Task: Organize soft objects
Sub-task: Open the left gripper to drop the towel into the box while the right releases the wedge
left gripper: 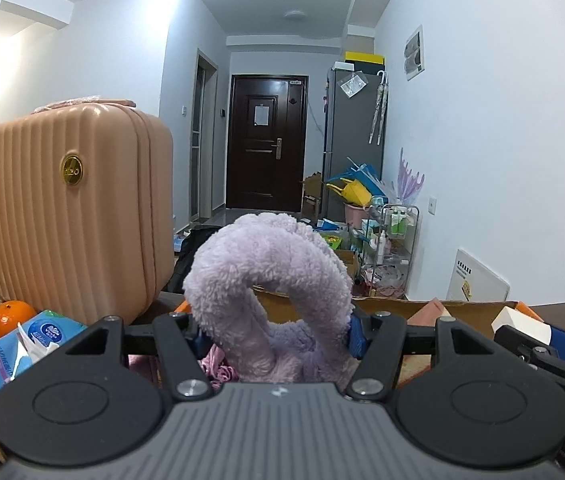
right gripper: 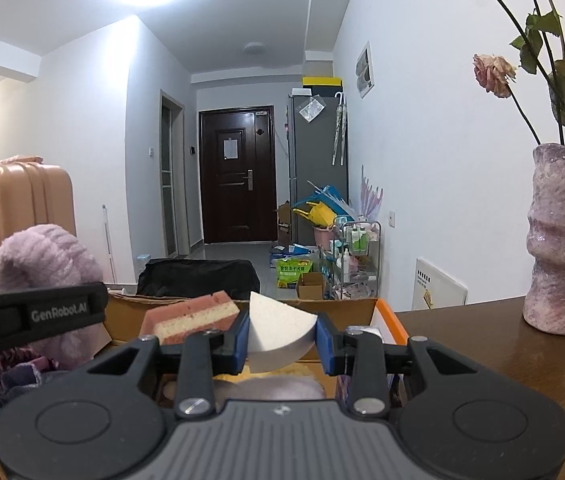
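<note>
A fluffy lilac plush loop [left gripper: 270, 280] is being clamped by the left gripper [left gripper: 276, 338] over the cardboard box [left gripper: 462, 312]. A white wedge-shaped sponge [right gripper: 280, 330] is being squeezed by the right gripper [right gripper: 282, 340], above the same box.

The left gripper [left gripper: 274, 332] points nearly level, its jaws part-open and apparently pinching a fluffy roll (contact is hard to see). The right gripper [right gripper: 282, 340] is clamped, also aimed nearly level.
</note>
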### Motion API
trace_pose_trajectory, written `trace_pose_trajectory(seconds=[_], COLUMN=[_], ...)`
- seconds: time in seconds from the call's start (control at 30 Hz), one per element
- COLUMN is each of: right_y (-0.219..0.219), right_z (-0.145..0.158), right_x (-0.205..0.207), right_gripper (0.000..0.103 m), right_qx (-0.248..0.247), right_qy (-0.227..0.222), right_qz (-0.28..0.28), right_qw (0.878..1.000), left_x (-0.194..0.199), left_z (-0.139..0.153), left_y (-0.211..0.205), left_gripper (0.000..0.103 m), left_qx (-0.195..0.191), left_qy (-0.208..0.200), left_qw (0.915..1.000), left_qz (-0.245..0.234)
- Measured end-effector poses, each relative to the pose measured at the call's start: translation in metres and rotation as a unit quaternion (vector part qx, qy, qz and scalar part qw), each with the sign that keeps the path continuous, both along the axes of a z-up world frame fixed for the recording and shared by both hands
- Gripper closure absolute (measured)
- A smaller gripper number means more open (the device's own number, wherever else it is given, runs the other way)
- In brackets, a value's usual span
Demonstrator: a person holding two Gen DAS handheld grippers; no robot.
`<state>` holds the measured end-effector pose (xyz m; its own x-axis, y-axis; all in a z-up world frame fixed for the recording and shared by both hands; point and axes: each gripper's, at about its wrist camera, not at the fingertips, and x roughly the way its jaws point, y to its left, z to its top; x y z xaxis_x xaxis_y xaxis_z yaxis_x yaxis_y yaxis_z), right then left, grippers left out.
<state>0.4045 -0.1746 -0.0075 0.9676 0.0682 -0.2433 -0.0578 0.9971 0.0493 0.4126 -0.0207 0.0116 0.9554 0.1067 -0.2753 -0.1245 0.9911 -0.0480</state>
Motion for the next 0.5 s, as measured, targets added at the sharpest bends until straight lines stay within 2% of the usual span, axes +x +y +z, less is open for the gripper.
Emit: trace_pose_trajectory(seconds=[0.1,0.2,0.37,0.5], right_y=[-0.002,-0.003,-0.002,0.000], right_z=[-0.001,-0.001,0.000,0.001], right_x=[0.001,0.001,-0.002,-0.008], right_gripper=[0.067,0.067,0.045,0.018], right_qx=[0.003,0.005,-0.002,-0.006], right_qy=[0.007,0.008,-0.003,-0.019], right_qz=[-0.001,-0.004,0.000,0.001], right_qw=[1.000,1.000,1.000,1.000], left_x=[-0.001,-0.003,-0.009,-0.013], left_z=[-0.001,-0.002,-0.003,-0.002], left_y=[-0.003,-0.002,-0.004,-0.001], left_gripper=[0.041,0.036,0.016,0.003], left_qx=[0.008,0.011,0.009,0.010], left_qy=[-0.006,-0.006,-0.010,-0.018], left_qw=[0.9999,0.9999,0.9998,0.9996], left_qz=[0.003,0.004,0.015,0.022])
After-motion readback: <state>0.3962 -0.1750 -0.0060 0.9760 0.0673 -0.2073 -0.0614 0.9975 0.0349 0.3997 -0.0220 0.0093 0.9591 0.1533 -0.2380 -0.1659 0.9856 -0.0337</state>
